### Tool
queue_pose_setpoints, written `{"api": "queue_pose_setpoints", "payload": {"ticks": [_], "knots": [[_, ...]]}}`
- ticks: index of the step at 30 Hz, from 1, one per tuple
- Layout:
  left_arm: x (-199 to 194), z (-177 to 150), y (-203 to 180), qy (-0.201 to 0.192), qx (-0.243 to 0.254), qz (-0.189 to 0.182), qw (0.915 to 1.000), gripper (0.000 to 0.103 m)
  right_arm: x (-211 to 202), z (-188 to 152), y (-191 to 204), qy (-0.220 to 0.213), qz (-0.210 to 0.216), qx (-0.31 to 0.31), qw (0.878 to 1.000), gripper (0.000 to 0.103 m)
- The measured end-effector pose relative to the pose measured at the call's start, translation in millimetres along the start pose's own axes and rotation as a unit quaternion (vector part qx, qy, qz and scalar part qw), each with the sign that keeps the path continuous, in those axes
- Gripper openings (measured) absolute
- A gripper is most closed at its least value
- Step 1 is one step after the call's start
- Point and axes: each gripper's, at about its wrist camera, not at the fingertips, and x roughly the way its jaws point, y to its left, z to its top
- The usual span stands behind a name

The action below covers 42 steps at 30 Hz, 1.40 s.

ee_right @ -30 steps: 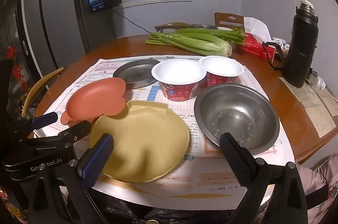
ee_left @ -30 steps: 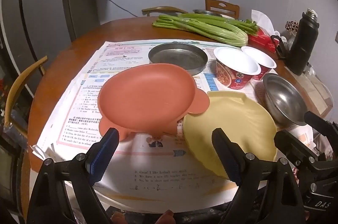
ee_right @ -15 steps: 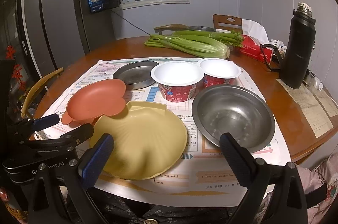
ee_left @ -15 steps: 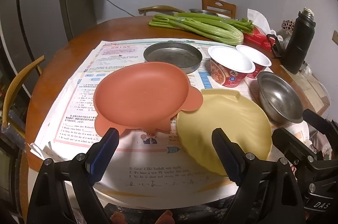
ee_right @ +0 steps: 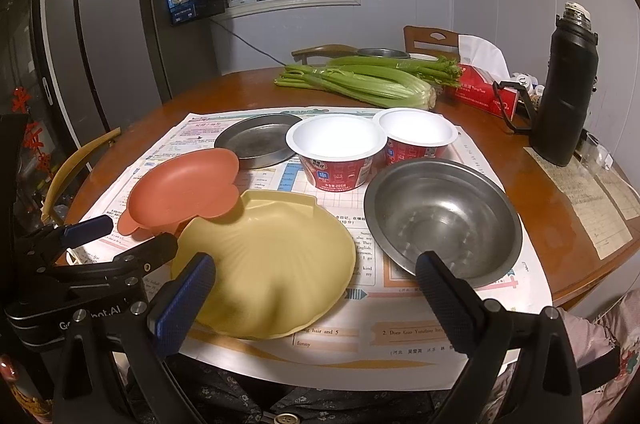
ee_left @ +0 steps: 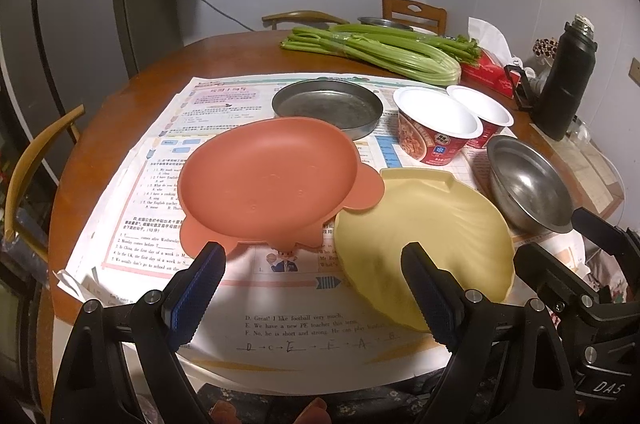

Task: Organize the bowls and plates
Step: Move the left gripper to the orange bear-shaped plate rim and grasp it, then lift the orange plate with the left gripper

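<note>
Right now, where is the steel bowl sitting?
In the right wrist view the steel bowl sits on the paper, right of the yellow shell plate and just in front of the two red paper cups.

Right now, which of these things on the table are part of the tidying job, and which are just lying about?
Part of the job:
orange plate
yellow shell plate
flat metal plate
steel bowl
two paper noodle bowls

Just lying about:
celery
black flask
red tissue pack
printed paper sheets
</note>
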Motion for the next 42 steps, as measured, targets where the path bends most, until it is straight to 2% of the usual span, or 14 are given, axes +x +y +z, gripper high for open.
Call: {"api": "queue_pose_setpoints", "payload": {"ticks": [14, 29, 34, 42], "knots": [[-0.3, -0.7, 4.0, 0.000, -0.004, 0.000, 1.0000, 0.090, 2.5, -2.2, 1.2, 0.002, 0.004, -0.002, 1.000, 0.101], [-1.5, 0.6, 14.3, -0.006, -0.019, 0.004, 0.9998, 0.090, -1.6, 6.5, 7.7, -0.015, 0.016, -0.013, 1.000, 0.101], [-3.9, 5.1, 31.8, -0.015, -0.038, 0.010, 0.9991, 0.090, 0.5, 19.5, 14.5, -0.020, 0.037, -0.024, 0.999, 0.101], [-4.8, 14.6, 84.2, -0.022, -0.099, 0.030, 0.9944, 0.090, 12.8, 49.6, 33.7, -0.019, 0.065, -0.048, 0.997, 0.101]]}}
